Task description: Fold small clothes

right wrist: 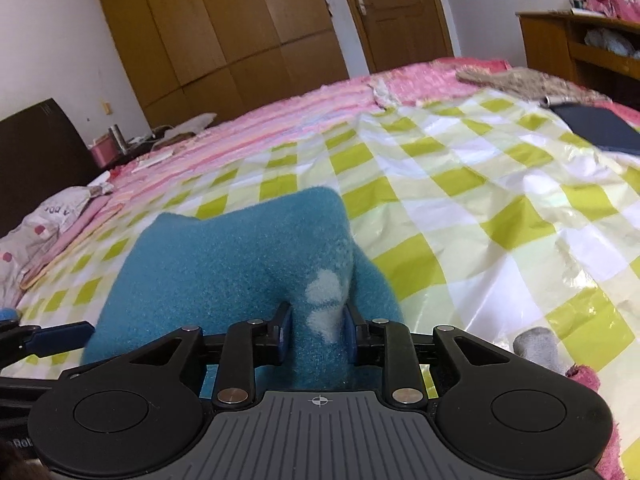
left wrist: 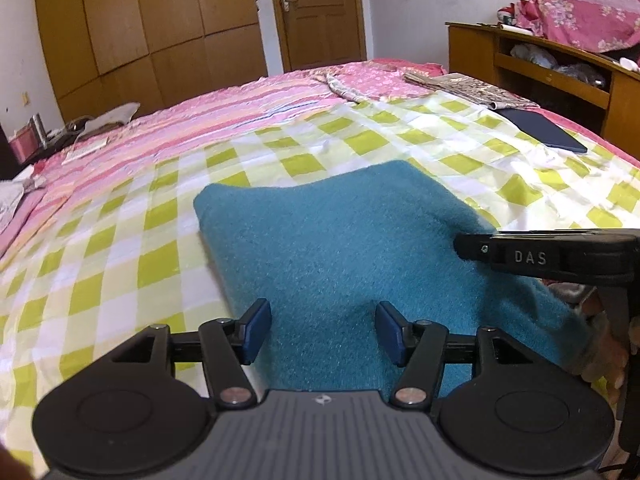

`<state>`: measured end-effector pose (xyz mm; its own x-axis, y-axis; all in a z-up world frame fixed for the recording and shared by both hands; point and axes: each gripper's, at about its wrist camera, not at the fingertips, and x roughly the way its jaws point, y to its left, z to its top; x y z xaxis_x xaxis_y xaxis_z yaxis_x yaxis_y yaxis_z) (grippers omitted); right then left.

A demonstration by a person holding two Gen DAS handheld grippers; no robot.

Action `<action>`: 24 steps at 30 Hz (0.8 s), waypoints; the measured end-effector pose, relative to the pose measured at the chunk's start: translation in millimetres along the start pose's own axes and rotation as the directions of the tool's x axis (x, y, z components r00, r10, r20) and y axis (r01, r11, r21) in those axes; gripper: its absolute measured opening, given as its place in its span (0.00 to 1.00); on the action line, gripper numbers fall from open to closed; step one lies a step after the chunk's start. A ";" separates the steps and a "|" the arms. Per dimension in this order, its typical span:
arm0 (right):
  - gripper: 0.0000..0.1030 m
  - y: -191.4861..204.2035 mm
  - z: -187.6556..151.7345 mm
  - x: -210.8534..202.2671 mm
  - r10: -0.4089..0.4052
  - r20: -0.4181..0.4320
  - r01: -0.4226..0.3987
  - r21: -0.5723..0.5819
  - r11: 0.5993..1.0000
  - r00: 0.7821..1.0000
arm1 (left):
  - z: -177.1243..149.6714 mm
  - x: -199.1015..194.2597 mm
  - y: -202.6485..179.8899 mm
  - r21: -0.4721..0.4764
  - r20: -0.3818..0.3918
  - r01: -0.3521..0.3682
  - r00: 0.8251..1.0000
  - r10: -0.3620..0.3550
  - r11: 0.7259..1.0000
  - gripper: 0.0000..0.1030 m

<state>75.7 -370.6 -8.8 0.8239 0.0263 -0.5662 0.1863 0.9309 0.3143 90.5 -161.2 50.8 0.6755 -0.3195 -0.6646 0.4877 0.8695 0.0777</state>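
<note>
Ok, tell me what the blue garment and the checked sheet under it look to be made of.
Blue garment: looks like fuzzy fleece or brushed knit, matte, with a napped surface. Checked sheet: probably thin plastic film, since it is glossy with sharp crinkles and glare.

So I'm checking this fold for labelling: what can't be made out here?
- Near edge of the teal garment: both views, hidden behind each gripper's body.
- Right gripper pad contact: right wrist view, fabric bulges over the pads.
- Grey item: right wrist view, partly hidden by the gripper body.
- Left gripper: open; contact with the cloth unclear.
</note>
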 end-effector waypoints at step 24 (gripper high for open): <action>0.63 -36.0 -9.2 26.8 0.157 -0.114 -0.122 0.264 0.957 0.981 | -7.5 13.0 3.9 -0.024 -0.036 0.031 0.999 -0.032 0.999 0.86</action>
<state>86.2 -400.0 -42.4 0.7766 0.2132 -0.5928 0.2186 0.7913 0.5710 97.0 -159.1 37.0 0.6392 -0.3337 -0.6929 0.4950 0.8680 0.0386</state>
